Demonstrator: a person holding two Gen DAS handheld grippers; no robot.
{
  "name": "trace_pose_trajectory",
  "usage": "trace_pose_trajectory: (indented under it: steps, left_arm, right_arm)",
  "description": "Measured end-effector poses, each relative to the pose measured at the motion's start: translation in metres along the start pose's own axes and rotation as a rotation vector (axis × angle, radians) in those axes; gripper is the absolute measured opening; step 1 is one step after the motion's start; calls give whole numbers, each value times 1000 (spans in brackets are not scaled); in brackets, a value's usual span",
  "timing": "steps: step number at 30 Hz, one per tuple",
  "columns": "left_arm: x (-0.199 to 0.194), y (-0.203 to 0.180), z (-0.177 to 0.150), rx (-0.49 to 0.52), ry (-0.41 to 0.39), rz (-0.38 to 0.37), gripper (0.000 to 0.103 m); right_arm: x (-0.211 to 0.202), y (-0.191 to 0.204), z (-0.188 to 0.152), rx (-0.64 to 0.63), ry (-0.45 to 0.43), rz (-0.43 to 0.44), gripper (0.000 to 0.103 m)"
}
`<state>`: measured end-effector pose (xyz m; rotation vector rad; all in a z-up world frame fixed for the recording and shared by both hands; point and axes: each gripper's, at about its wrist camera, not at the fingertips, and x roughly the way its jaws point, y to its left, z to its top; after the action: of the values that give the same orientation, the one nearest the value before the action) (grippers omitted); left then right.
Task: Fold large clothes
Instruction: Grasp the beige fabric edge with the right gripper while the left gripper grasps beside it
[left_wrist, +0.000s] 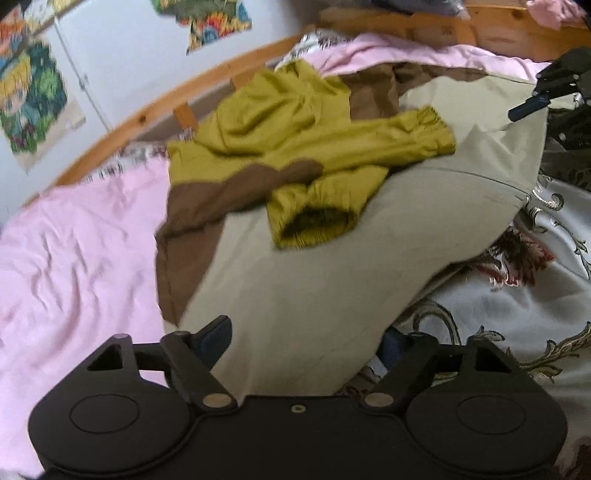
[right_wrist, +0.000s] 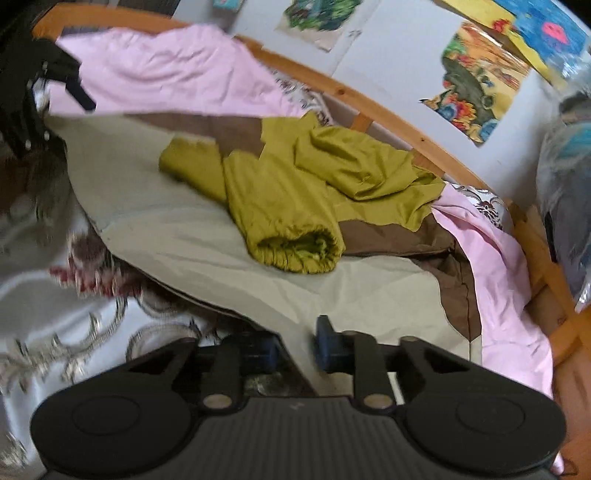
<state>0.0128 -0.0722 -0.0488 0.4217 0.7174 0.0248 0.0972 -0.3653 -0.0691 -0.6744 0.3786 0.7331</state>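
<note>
Jacket (left_wrist: 295, 280) hem fold in hand: left gripper (left_wrist: 306, 343) and right gripper (right_wrist: 295, 347) jaws apart, straddling near corners, not clamped. Next: close both, lift hem far over sleeves (right_wrist: 291, 221).

A wooden-framed bed (left_wrist: 122, 133) carries everything. A pink sheet (left_wrist: 74, 251) and a floral cover (left_wrist: 517, 317) lie on it. A beige, brown and olive jacket (left_wrist: 303, 273) lies across both, its sleeves folded onto its body.

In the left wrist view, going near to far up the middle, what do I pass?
Left tool → beige jacket body → olive sleeve cuff → olive hood → wooden bed rail → wall.
</note>
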Motion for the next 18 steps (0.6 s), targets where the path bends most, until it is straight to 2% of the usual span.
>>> trace_pose_trajectory:
  steps: [4,10,13,15,16,18]
  left_arm:
    - [-4,-2,2,24,-15,42,78]
    - [9,4,-11,-20,61,74,71]
    - [16,3,-19,-3,97,102,52]
    - [19,8,-22,-5,119,115,34]
    - [18,11,-22,-20,115,113,31]
    - [14,17,-21,-47,101,115,17]
  right_arm:
    - [-8,-7,4,64,-32,-8,14]
    - [-9,-12,6,99,-61,-30,10]
    - [-7,-13,5,106,-61,-39,10]
    - [-5,-12,3,85,-35,-47,13]
    - [-3,-9,1,63,-10,-54,21]
    - [4,-6,-6,-4,68,-92,33]
